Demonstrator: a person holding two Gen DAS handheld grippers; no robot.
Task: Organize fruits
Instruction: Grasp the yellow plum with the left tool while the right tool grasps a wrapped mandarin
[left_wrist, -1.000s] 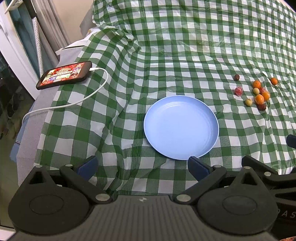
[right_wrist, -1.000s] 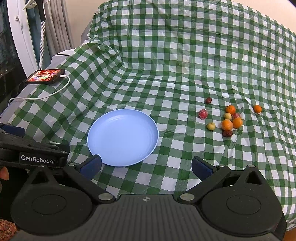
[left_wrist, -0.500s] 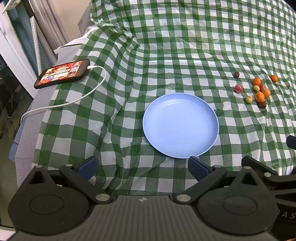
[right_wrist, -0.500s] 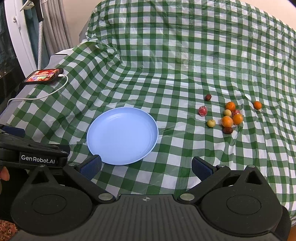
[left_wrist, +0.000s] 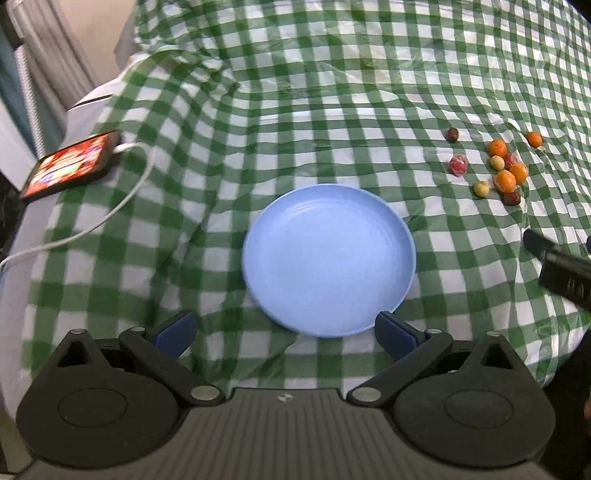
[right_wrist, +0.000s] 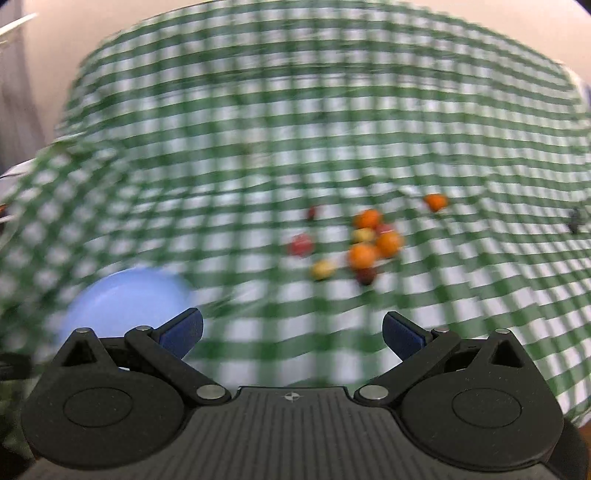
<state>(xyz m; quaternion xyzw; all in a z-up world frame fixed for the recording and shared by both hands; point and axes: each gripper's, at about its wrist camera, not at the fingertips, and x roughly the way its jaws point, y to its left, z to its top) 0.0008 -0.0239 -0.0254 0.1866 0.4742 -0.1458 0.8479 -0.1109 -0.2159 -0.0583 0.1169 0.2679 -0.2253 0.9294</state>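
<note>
2 grippers are wide-jawed and empty: left gripper (left_wrist: 284, 328) faces the bare blue plate (left_wrist: 328, 258); right gripper (right_wrist: 291, 330) faces the fruit cluster (right_wrist: 365, 240) on the checked cloth (left_wrist: 295, 110). Approach step, seemingly; next needs centring on 1 fruit.

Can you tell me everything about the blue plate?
The blue plate is round and pale blue, smooth like plastic, with faint rings inside and a low raised rim. It lies flat and right way up on the green checked cloth, with nothing on it. The little fruits sit apart, off to its right. No gripper touches it.
</note>
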